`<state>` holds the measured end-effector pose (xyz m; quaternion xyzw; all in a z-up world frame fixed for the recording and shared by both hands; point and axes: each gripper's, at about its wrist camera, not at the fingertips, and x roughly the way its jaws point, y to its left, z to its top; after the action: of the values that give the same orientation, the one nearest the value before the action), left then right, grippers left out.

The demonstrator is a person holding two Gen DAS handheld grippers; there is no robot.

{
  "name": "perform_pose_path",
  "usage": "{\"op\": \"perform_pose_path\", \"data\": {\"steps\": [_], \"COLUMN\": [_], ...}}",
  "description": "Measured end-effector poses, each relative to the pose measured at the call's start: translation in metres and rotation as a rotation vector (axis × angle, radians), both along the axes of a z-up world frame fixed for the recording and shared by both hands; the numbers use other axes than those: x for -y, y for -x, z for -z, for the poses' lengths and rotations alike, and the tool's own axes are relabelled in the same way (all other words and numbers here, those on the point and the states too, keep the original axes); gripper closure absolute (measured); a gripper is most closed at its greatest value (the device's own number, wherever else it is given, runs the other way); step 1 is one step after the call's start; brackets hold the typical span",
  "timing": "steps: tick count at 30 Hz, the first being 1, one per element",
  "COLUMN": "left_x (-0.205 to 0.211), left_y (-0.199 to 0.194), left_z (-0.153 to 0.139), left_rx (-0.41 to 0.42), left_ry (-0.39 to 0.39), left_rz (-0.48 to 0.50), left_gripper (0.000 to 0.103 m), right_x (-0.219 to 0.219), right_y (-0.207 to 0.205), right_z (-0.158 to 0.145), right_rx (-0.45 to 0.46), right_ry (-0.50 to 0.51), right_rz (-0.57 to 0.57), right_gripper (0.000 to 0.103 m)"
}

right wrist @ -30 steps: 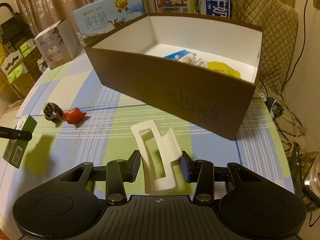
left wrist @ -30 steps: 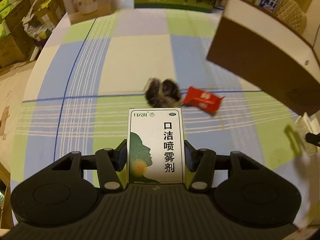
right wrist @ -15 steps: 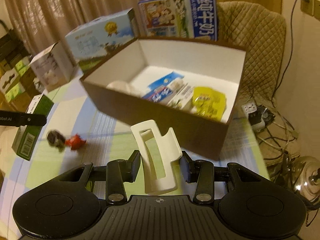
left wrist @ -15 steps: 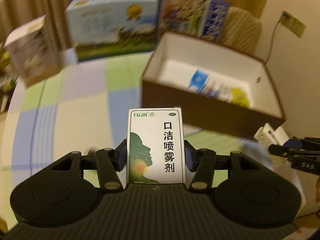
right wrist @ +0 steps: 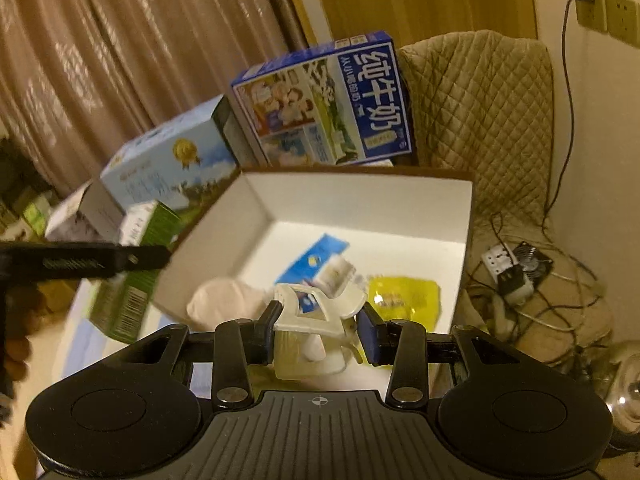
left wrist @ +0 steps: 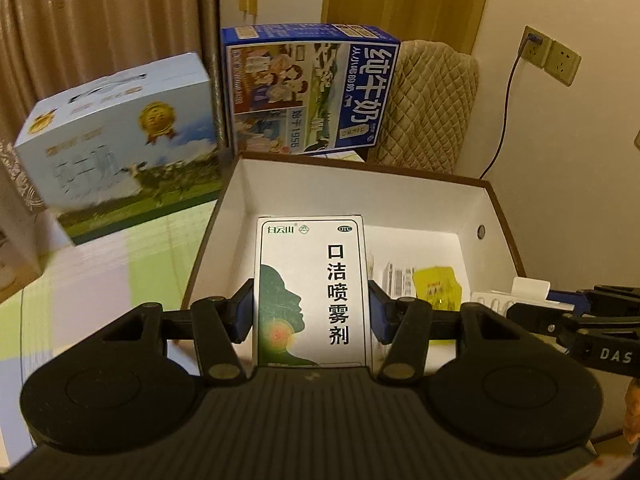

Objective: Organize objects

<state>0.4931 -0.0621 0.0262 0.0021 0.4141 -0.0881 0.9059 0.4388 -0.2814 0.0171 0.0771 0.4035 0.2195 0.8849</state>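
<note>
I noted the left hand-held gripper (left wrist: 311, 312) clamped on the upright spray box (left wrist: 311, 292), the right hand-held gripper (right wrist: 318, 330) grasping the white clip (right wrist: 316, 312); the open box (right wrist: 360, 200) lay directly ahead, upper centre of both frames.

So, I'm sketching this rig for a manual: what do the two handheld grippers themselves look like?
Both are matte black plastic. The left gripper has a ribbed centre deck, a round disc housing on each side, angular linkage arms with brass-coloured pivot pins, and blue pads on its fingers. The right gripper is built the same, with a small crosshair mark on its deck. Seen from the left wrist, its side carries white lettering, "DAS".
</note>
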Motion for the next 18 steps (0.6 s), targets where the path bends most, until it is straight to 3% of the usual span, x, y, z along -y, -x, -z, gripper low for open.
{"op": "perform_pose_path", "data": {"steps": [10, 18], "left_x": [0.011, 0.016], "left_y": [-0.064, -0.111], "left_z": [0.026, 0.061], "left_rx": [-0.06, -0.13], "left_ry": [-0.028, -0.12], "left_rz": [0.011, 0.049], "left_gripper": [0.052, 0.052], "right_x": [-0.001, -0.008], "right_y": [-0.061, -0.098], "right_z": [0.026, 0.051], "right_rx": [0.02, 0.018], "right_ry": [0.096, 0.199], "right_rz": [0.07, 0.11], "right_gripper": [0.065, 0.066]}}
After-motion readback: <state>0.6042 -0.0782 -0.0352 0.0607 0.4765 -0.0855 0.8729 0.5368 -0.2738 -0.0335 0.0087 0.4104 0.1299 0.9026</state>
